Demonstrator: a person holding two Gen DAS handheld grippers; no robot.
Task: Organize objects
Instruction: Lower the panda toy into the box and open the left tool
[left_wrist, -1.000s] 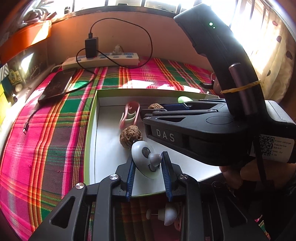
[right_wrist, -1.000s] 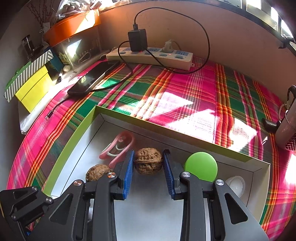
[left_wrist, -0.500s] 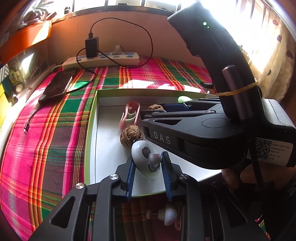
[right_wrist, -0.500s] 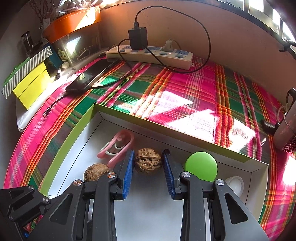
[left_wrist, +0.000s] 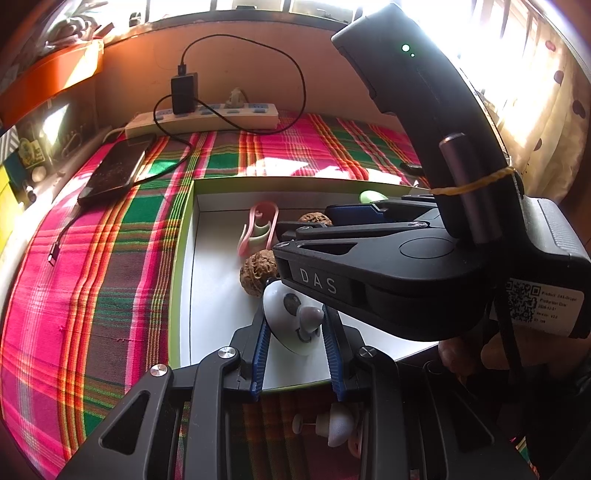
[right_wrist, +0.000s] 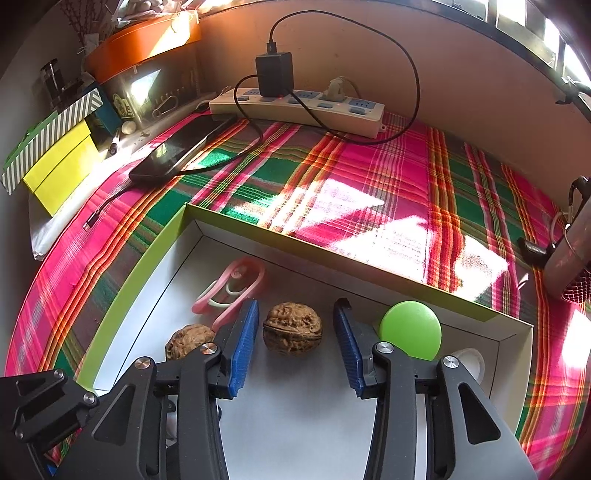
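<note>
A pink-and-green plaid cloth (right_wrist: 369, 173) covers the surface below a window, with a phone (right_wrist: 177, 151) and power strip (right_wrist: 299, 107) at the far side and a green-rimmed white tray (right_wrist: 133, 280) near. The tray holds one pink clip (right_wrist: 236, 288), two walnuts, one green disc (right_wrist: 412, 334) and one white cap (right_wrist: 471, 363). At the tray's near edge the left gripper (left_wrist: 295, 339) pinches a white face-marked knob (left_wrist: 291, 325) while easing open; the right gripper (right_wrist: 295, 341) is spreading, its pads clear of the right walnut (right_wrist: 292, 328) lying between them, the left walnut (right_wrist: 188, 339) just outside.

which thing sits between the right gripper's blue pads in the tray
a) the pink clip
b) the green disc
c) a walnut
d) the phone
c, in the right wrist view a walnut lies on the tray floor between the opening pads of the right gripper, clear of both.
</note>
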